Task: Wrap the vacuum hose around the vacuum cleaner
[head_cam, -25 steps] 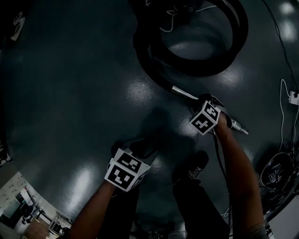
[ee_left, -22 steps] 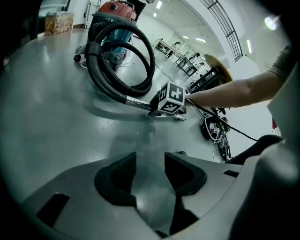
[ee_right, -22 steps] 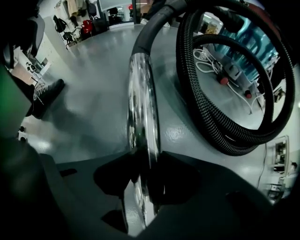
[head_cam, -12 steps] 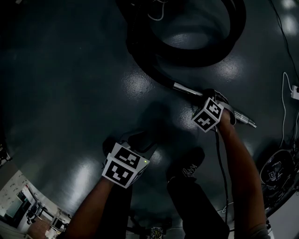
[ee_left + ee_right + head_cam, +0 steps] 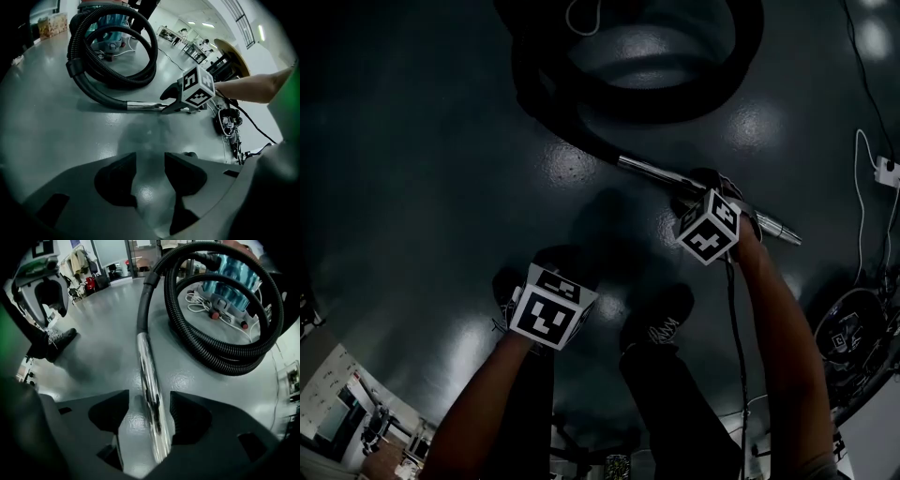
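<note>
Floor: dark glossy floor with lamp glare fills the head view and carries everything.
Vacuum cleaner: teal-bodied vacuum cleaner stands at 12 o'clock in the head view, inside the hose's loops.
Vacuum hose: black ribbed hose lies coiled in wide loops around the cleaner's base. One end leaves the coil at its 7 o'clock side and joins the metal tube.
Metal tube: shiny metal tube lies flat on the floor. In the head view it runs from near 12 o'clock out toward 3 o'clock, its free end past the right claw.
Right claw: right claw points steeply down at 2 o'clock in the head view, straddling the tube. Its jaws have just been opening and now stand wide, with the tube between them and floor showing on the tube's left side. The pads do not press it.
Left claw: left claw is at 7 o'clock in the head view, well apart from the tube. Its jaws are moderately apart with only bare floor between them.
Shoe: a dark laced shoe rests at 5 o'clock, between the two arms.
Cable: a thin white cable runs to a small white plug at 3 o'clock, by the edge.
</note>
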A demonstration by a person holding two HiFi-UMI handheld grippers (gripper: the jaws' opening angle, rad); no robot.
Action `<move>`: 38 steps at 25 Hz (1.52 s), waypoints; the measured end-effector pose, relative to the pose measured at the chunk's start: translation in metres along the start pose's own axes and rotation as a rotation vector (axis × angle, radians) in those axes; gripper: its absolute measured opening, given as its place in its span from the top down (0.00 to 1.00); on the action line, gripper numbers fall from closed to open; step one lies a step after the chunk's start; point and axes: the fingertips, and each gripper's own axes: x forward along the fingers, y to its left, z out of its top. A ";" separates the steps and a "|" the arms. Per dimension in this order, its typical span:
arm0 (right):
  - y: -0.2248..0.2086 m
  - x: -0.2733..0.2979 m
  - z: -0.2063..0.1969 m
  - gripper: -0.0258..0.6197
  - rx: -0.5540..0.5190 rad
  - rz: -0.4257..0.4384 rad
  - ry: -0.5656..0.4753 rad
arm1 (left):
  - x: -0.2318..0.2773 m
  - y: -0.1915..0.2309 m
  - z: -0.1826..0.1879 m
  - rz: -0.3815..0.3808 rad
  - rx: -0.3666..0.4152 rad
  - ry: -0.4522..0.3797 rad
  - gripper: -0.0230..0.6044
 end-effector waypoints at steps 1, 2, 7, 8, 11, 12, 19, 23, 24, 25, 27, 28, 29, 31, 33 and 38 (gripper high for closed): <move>0.000 -0.009 0.000 0.57 0.010 0.002 -0.010 | 0.000 -0.004 0.003 0.005 -0.004 0.007 0.65; 0.001 -0.019 -0.001 0.57 0.022 0.004 -0.021 | 0.000 -0.008 0.006 0.009 -0.007 0.012 0.66; 0.017 -0.077 0.000 0.57 0.131 0.037 -0.101 | -0.012 -0.032 0.025 0.034 -0.002 0.017 0.65; 0.022 -0.091 0.000 0.57 0.157 0.049 -0.126 | -0.016 -0.039 0.029 0.037 0.001 0.016 0.66; 0.043 -0.141 0.004 0.57 0.244 0.120 -0.249 | -0.032 -0.057 0.041 0.052 0.018 0.002 0.66; 0.048 -0.159 0.005 0.60 0.280 0.121 -0.294 | -0.039 -0.064 0.045 0.062 0.026 -0.008 0.67; 0.080 -0.276 -0.003 0.95 0.477 0.027 -0.424 | -0.111 -0.120 0.074 0.114 0.132 -0.087 0.95; 0.091 -0.340 -0.005 0.95 0.586 -0.030 -0.440 | -0.159 -0.163 0.088 0.030 0.180 -0.141 0.95; 0.093 -0.356 -0.002 0.95 0.611 -0.049 -0.450 | -0.171 -0.171 0.089 0.020 0.206 -0.151 0.95; 0.096 -0.372 0.001 0.95 0.630 -0.066 -0.463 | -0.184 -0.179 0.090 0.013 0.230 -0.160 0.95; 0.103 -0.404 0.008 0.95 0.657 -0.097 -0.490 | -0.211 -0.194 0.092 -0.001 0.273 -0.182 0.95; 0.106 -0.420 0.013 0.95 0.669 -0.114 -0.505 | -0.226 -0.201 0.093 -0.010 0.299 -0.194 0.95; 0.109 -0.435 0.018 0.95 0.682 -0.132 -0.521 | -0.242 -0.208 0.093 -0.018 0.329 -0.207 0.95; 0.116 -0.467 0.030 0.95 0.708 -0.167 -0.558 | -0.275 -0.219 0.090 -0.022 0.379 -0.226 0.95; 0.125 -0.500 0.044 0.95 0.734 -0.196 -0.605 | -0.310 -0.228 0.088 -0.016 0.403 -0.256 0.95; 0.172 -0.564 0.086 0.95 0.767 -0.196 -0.715 | -0.397 -0.253 0.072 -0.007 0.442 -0.351 0.95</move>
